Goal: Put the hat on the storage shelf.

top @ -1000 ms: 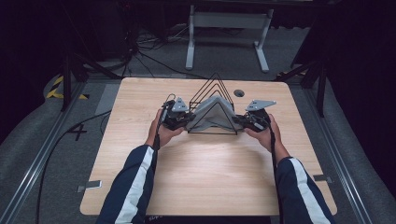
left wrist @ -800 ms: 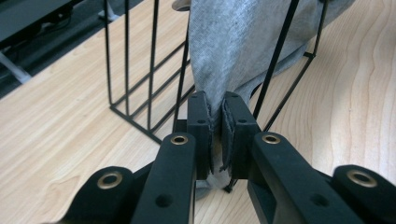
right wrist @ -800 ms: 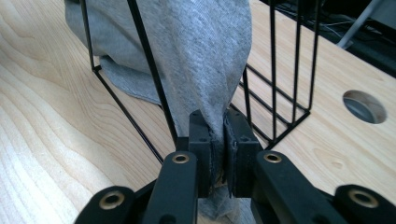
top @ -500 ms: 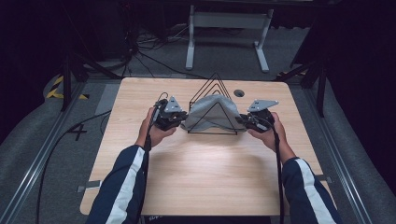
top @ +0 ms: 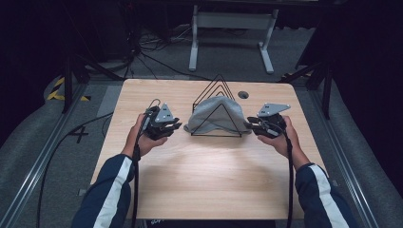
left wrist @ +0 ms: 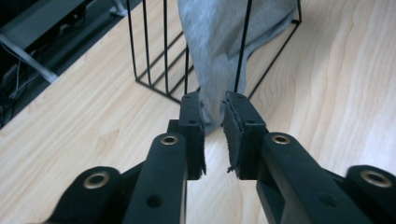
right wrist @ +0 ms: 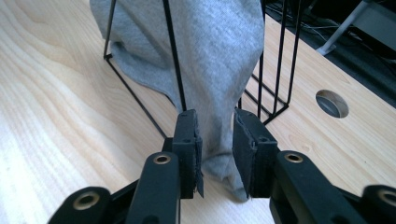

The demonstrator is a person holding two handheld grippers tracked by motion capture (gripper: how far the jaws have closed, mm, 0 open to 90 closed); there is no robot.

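Left gripper [left wrist: 214, 114]: fingers parted, narrow gap, holding nothing. The grey cloth [top: 215, 114] hangs just past the tips, its low corner in line with the gap; can't tell if it touches the pads.

Right gripper [right wrist: 215, 135]: fingers parted wider, straddling the cloth's other hanging corner, not clamped on it.

The cloth is draped over the black wire rack [top: 217, 84], which stands mid-surface, with a corner spilling out each end onto the wood [top: 199, 185].

My read: you're either letting go or about to pinch.

- If pinching, push each corner deeper between the pads before closing, and keep the rack's wires out of the gap.
- If lifting, raise both ends evenly; the rack looks light and may tip.
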